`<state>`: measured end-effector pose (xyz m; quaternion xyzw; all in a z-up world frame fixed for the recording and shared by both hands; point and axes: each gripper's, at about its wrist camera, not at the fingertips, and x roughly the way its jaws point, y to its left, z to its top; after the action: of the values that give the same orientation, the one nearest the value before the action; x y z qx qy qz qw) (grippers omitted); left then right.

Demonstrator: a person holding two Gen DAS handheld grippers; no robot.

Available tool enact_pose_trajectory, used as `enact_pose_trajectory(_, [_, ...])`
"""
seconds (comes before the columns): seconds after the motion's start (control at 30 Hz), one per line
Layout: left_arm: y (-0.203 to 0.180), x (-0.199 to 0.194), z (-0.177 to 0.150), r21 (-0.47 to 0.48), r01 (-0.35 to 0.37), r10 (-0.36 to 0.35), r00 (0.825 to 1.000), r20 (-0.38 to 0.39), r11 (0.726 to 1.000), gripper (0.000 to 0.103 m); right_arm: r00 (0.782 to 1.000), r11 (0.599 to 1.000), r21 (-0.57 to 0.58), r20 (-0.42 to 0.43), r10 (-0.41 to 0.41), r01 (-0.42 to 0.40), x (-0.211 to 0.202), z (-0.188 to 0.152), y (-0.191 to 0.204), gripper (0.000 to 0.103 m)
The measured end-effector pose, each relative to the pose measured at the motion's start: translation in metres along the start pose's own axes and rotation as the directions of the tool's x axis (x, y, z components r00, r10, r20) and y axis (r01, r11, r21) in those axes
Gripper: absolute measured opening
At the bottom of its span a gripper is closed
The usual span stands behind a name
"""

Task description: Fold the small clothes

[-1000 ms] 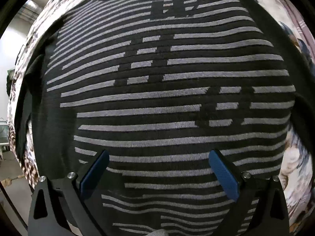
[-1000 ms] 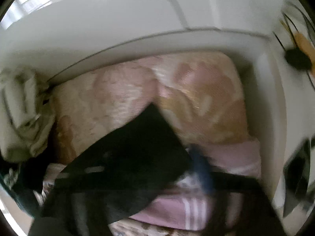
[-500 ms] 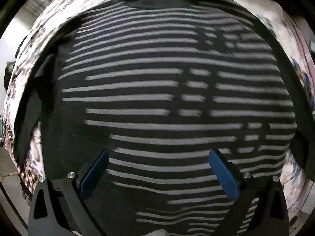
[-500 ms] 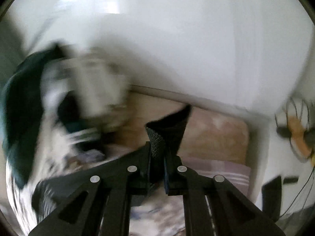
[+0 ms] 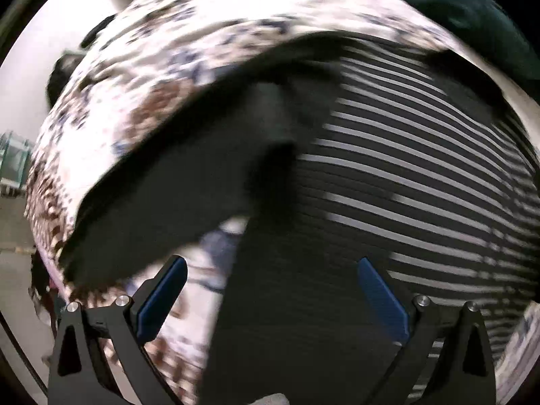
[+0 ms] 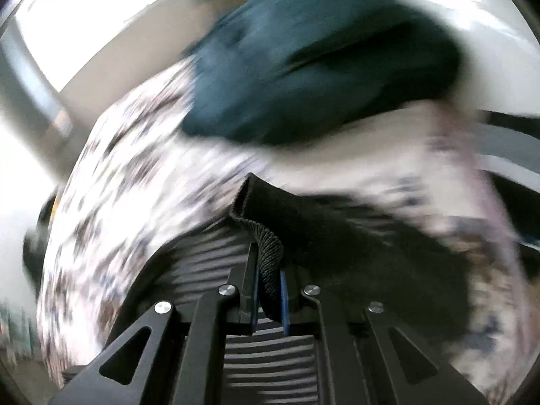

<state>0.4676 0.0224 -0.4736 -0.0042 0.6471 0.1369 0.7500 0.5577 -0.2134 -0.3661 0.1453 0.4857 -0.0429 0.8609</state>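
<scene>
— Where's your shirt?
— The striped shirt lies on the floral bedspread, beside a teal garment.
— And your grippers?
— Your right gripper pinches a black fold; your left gripper hovers spread above.

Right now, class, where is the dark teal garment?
In the right wrist view the dark teal garment lies bunched at upper centre on the patterned bedspread, beyond the striped black top.
</scene>
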Motion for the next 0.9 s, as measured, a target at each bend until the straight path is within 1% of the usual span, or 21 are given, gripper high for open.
enact_pose_trajectory(0.07, [0.03,0.016,0.005,-0.046,-0.022,0.021,1.0,-0.02,0.999,0.103,0.997,0.995,-0.099,-0.078,0.005,-0.013,0.054,-0.024,0.069,0.01])
enact_pose_trajectory(0.1, [0.037,0.017,0.004,-0.062,-0.024,0.023,0.999,-0.028,0.998,0.103,0.993,0.988,-0.154,-0.12,-0.006,-0.012,0.086,-0.038,0.102,0.009])
enact_pose_trajectory(0.13, [0.051,0.025,0.005,-0.089,-0.029,0.026,0.999,-0.041,0.996,0.103,0.99,0.982,-0.187,-0.142,-0.017,-0.01,0.104,-0.048,0.118,0.009])
enact_pose_trajectory(0.2, [0.071,0.032,0.004,-0.114,-0.033,0.028,0.999,-0.047,0.993,0.103,0.984,0.961,-0.277,-0.167,-0.065,0.017,0.143,-0.073,0.16,0.009])
enact_pose_trajectory(0.3, [0.094,0.044,0.002,-0.137,-0.044,0.038,0.998,-0.048,0.99,0.103,0.976,0.941,-0.335,-0.189,-0.105,0.037,0.174,-0.1,0.19,0.009])
enact_pose_trajectory(0.37, [0.102,0.049,-0.001,-0.144,-0.047,0.04,0.998,-0.051,0.989,0.103,0.973,0.933,-0.358,-0.196,-0.126,0.049,0.183,-0.102,0.205,0.009])
enact_pose_trajectory(0.43, [0.107,0.055,-0.002,-0.152,-0.044,0.033,0.997,-0.07,0.987,0.103,0.968,0.921,-0.385,-0.206,-0.144,0.056,0.184,-0.102,0.207,0.01])
enact_pose_trajectory(0.47, [0.109,0.058,-0.002,-0.16,-0.036,0.023,0.996,-0.082,0.987,0.103,0.957,0.919,-0.392,-0.251,-0.147,0.039,0.188,-0.104,0.207,0.011])
enact_pose_trajectory(0.5, [0.109,0.055,-0.002,-0.164,-0.026,0.012,0.996,-0.084,0.986,0.103,0.947,0.928,-0.373,-0.296,-0.123,0.004,0.176,-0.1,0.196,0.013])
enact_pose_trajectory(0.53, [0.109,0.052,0.0,-0.165,-0.017,0.004,0.997,-0.08,0.986,0.103,0.942,0.937,-0.35,-0.32,-0.1,-0.019,0.16,-0.094,0.183,0.018])
enact_pose_trajectory(0.6, [0.106,0.042,0.006,-0.152,0.008,-0.017,0.998,-0.058,0.988,0.103,0.941,0.963,-0.267,-0.335,-0.054,-0.04,0.133,-0.089,0.147,0.05])
enact_pose_trajectory(0.67, [0.097,0.028,0.014,-0.12,0.039,-0.042,0.999,-0.025,0.992,0.103,0.95,0.981,-0.194,-0.31,-0.044,-0.018,0.103,-0.086,0.106,0.057])
enact_pose_trajectory(0.7, [0.091,0.023,0.017,-0.102,0.051,-0.053,0.999,-0.013,0.993,0.103,0.954,0.988,-0.152,-0.291,-0.071,0.027,0.082,-0.086,0.074,0.057])
enact_pose_trajectory(0.73, [0.081,0.015,0.024,-0.066,0.071,-0.071,0.997,0.007,0.995,0.103,0.954,0.989,-0.128,-0.277,-0.112,0.079,0.066,-0.088,0.049,0.058])
enact_pose_trajectory(0.77, [0.067,0.008,0.031,-0.022,0.085,-0.084,0.996,0.028,0.996,0.103,0.949,0.984,-0.105,-0.266,-0.168,0.145,0.051,-0.092,0.02,0.059])
enact_pose_trajectory(0.8, [0.053,0.003,0.037,0.016,0.092,-0.092,0.995,0.049,0.996,0.103,0.939,0.976,-0.084,-0.266,-0.217,0.201,0.039,-0.096,-0.006,0.061])
enact_pose_trajectory(0.83, [0.04,-0.001,0.041,0.049,0.098,-0.101,0.993,0.062,0.994,0.103,0.923,0.964,-0.059,-0.276,-0.267,0.261,0.028,-0.103,-0.038,0.061])
enact_pose_trajectory(0.87, [0.021,-0.005,0.047,0.094,0.108,-0.115,0.991,0.073,0.99,0.103,0.903,0.949,-0.036,-0.296,-0.311,0.315,0.019,-0.112,-0.071,0.061])
enact_pose_trajectory(0.9, [0.009,-0.007,0.052,0.122,0.114,-0.123,0.99,0.074,0.986,0.103,0.887,0.938,-0.022,-0.318,-0.336,0.347,0.016,-0.12,-0.095,0.061])
